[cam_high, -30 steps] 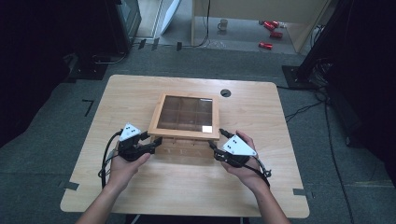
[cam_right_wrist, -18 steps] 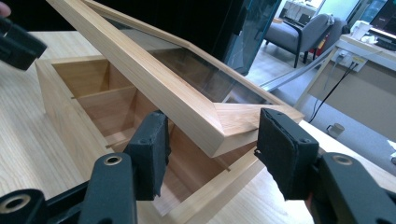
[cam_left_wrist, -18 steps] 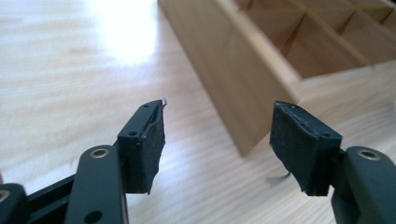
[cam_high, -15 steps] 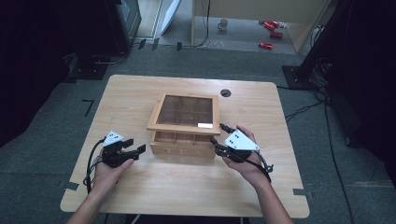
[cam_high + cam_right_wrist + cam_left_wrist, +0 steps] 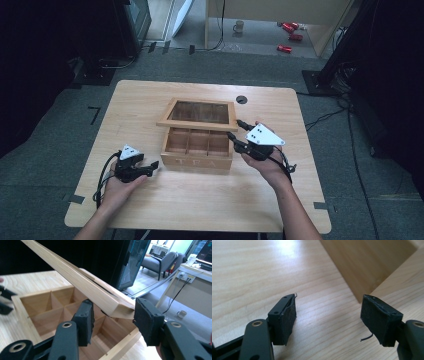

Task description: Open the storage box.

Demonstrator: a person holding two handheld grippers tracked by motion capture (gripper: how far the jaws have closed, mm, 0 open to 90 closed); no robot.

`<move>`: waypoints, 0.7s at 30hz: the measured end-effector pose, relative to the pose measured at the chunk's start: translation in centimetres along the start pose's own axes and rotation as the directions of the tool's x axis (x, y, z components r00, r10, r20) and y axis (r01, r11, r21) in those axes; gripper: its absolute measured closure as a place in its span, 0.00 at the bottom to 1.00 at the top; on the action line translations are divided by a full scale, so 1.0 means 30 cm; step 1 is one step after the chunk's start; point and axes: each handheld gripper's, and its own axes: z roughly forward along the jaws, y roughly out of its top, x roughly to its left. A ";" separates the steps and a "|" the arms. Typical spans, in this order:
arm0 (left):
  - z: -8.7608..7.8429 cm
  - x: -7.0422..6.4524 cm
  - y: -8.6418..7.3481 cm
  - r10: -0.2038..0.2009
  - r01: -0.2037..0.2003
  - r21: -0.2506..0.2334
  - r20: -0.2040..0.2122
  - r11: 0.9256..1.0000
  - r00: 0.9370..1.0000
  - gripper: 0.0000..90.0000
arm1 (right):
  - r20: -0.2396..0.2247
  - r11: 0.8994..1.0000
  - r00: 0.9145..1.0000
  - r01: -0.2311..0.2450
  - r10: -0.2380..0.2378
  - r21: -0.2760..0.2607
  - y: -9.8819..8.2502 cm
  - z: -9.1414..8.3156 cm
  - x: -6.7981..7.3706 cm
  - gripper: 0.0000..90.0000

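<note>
A wooden tea box [image 5: 197, 156] with empty compartments [image 5: 50, 307] stands mid-table. Its glass-paned lid [image 5: 200, 114] is tilted up at the front. My right gripper [image 5: 236, 133] is at the lid's front right corner. In the right gripper view the lid's corner [image 5: 117, 306] sits between the pads of my right gripper [image 5: 115, 320], whose jaws have just been closing on it. My left gripper [image 5: 154, 167] rests low on the table to the left of the box. It is open, its jaws have just been opening, and nothing is between them. In the left gripper view my left gripper [image 5: 328, 320] faces the box's side [image 5: 367, 262].
The light wooden table [image 5: 200, 205] has a round cable hole [image 5: 241, 99] behind the box. Black cables trail from both grippers toward the front edge. On the floor beyond the table are a mug [image 5: 239, 25], red cans [image 5: 290, 30] and dark stands.
The left gripper has left the box's left front corner, moved left and down to the table, and opened. The right gripper has raised the lid's front edge, uncovering the compartments.
</note>
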 end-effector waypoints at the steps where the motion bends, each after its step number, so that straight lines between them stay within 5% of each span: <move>1: 0.003 0.000 -0.003 -0.009 0.009 -0.003 -0.005 1.000 1.000 0.31 | -0.003 1.000 1.000 -0.019 0.019 -0.002 0.015 0.003 -0.019 0.60; 14: 0.010 -0.014 -0.008 0.000 0.000 -0.014 -0.031 1.000 1.000 0.26 | -0.017 1.000 1.000 -0.020 0.020 -0.024 0.098 0.039 -0.103 0.64; 21: 0.010 -0.007 -0.009 -0.018 0.017 -0.025 -0.017 1.000 1.000 0.26 | -0.024 0.997 0.998 -0.066 0.065 -0.048 0.151 0.078 -0.171 0.65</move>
